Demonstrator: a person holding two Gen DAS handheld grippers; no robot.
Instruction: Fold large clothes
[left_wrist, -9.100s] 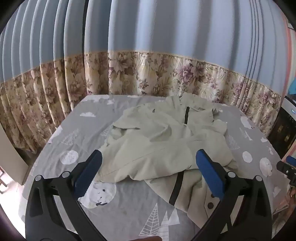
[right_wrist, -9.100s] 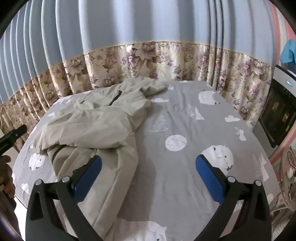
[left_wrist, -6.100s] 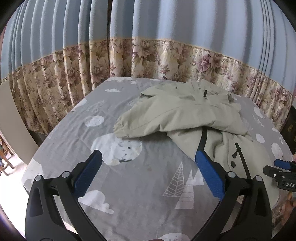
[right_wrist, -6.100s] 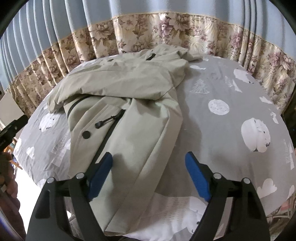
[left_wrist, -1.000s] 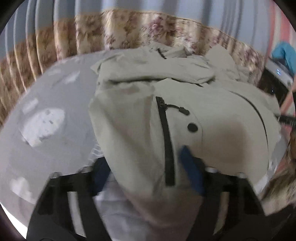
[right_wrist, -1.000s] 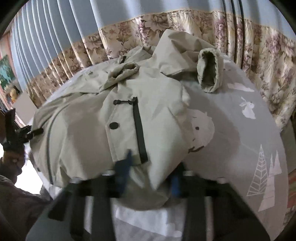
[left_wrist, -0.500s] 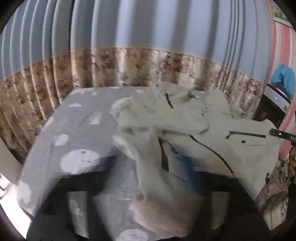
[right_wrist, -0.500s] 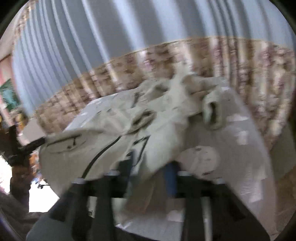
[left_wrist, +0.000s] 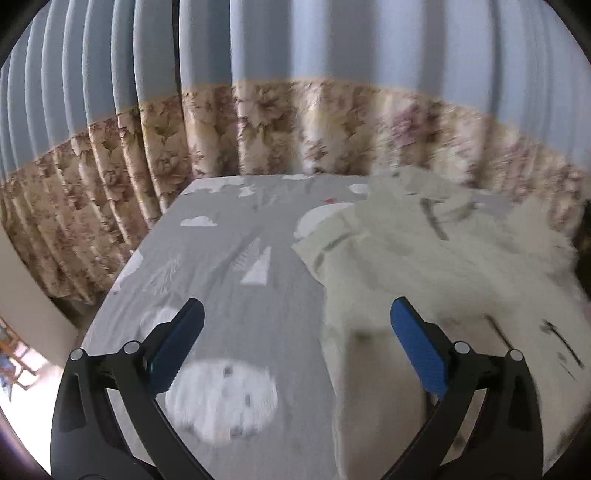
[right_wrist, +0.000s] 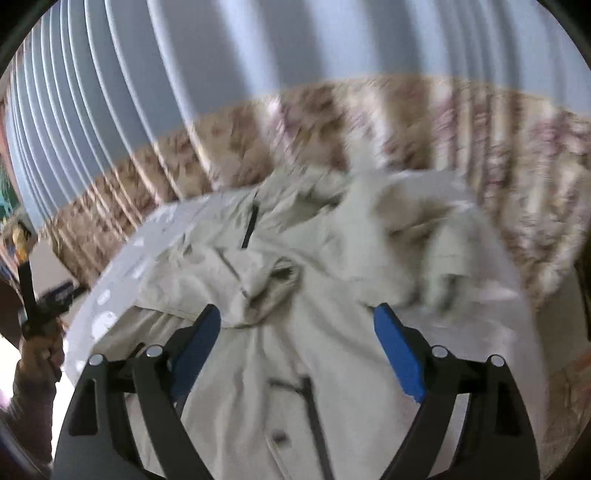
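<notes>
A large beige jacket (left_wrist: 436, 280) with black zips lies spread and rumpled on the bed, filling the right half of the left wrist view and most of the right wrist view (right_wrist: 332, 288). My left gripper (left_wrist: 295, 343) is open and empty above the bed, the jacket's left edge under its right finger. My right gripper (right_wrist: 297, 343) is open and empty above the jacket's front panel, near a rolled cuff (right_wrist: 269, 284). Both views are motion-blurred.
The bed sheet (left_wrist: 229, 266) is grey with white clouds, trees and circles. A blue and floral curtain (left_wrist: 295, 122) hangs behind the bed. The person's left hand with the other gripper (right_wrist: 37, 306) shows at the left edge of the right wrist view.
Both grippers, shut on the jacket's hem half a second ago while lifting it, have let go and stand open. The jacket has dropped flat onto the bed.
</notes>
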